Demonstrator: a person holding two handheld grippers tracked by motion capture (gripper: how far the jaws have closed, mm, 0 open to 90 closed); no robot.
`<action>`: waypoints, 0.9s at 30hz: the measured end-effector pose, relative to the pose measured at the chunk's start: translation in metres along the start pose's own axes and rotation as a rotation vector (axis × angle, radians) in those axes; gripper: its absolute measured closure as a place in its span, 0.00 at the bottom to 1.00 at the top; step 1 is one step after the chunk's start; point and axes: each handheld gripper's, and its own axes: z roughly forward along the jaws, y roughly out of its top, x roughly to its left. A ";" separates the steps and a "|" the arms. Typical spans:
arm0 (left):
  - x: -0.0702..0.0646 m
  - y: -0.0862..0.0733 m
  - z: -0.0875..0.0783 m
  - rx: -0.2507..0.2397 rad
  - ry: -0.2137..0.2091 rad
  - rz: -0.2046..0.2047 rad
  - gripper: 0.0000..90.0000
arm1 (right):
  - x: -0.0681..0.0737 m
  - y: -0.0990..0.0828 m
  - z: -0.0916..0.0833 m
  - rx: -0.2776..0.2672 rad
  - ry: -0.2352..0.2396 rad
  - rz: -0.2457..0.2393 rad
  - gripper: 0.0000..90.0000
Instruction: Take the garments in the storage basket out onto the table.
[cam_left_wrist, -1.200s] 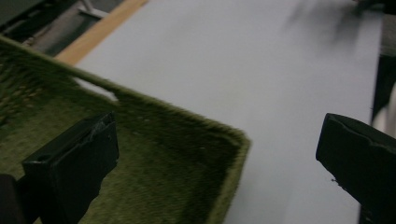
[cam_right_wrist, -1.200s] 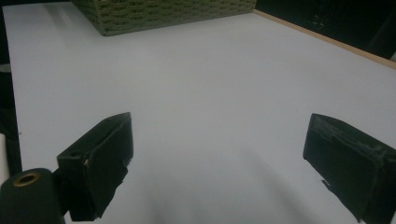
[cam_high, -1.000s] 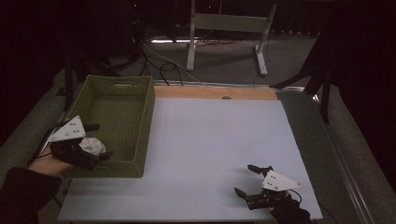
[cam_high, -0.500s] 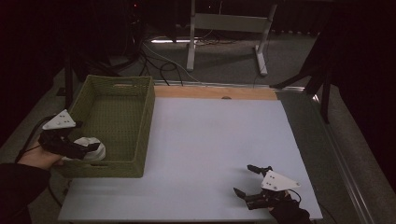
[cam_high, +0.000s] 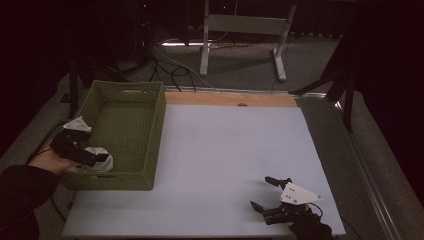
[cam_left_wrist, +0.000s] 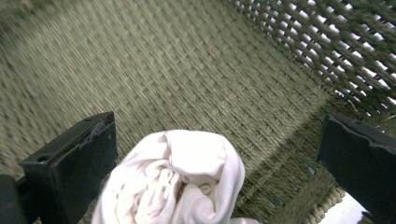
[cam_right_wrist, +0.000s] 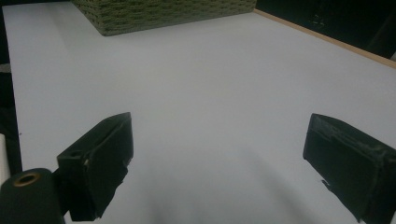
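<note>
A crumpled white cloth lies on the woven floor of the green basket, in its near left corner. My left gripper stands open around the cloth, jaws wide apart, and the cloth rests close to the left jaw. In the high view the left gripper reaches over the basket's left wall, held by a hand in a dark sleeve, with the cloth just beneath it. My right gripper sits open at the table's front right with nothing between its jaws. The right gripper faces the basket.
The white table top stretches between the basket and the right gripper, with a wooden strip along its far edge. Cables and a metal stand are on the floor beyond. A metal rail borders the right side.
My left gripper has pulled back toward the basket's left wall, and the cloth now lies low in the near corner between open jaws. The right gripper has not moved.
</note>
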 end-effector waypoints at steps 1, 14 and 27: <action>0.001 0.000 0.002 0.016 0.005 -0.002 0.01 | 0.000 0.000 0.000 -0.001 -0.001 -0.003 0.09; 0.003 0.011 0.025 0.202 0.008 -0.029 0.01 | -0.001 0.000 0.000 -0.003 -0.004 -0.010 0.09; 0.013 0.016 0.044 0.335 0.061 -0.042 0.03 | -0.001 0.000 0.000 -0.005 -0.006 -0.007 0.09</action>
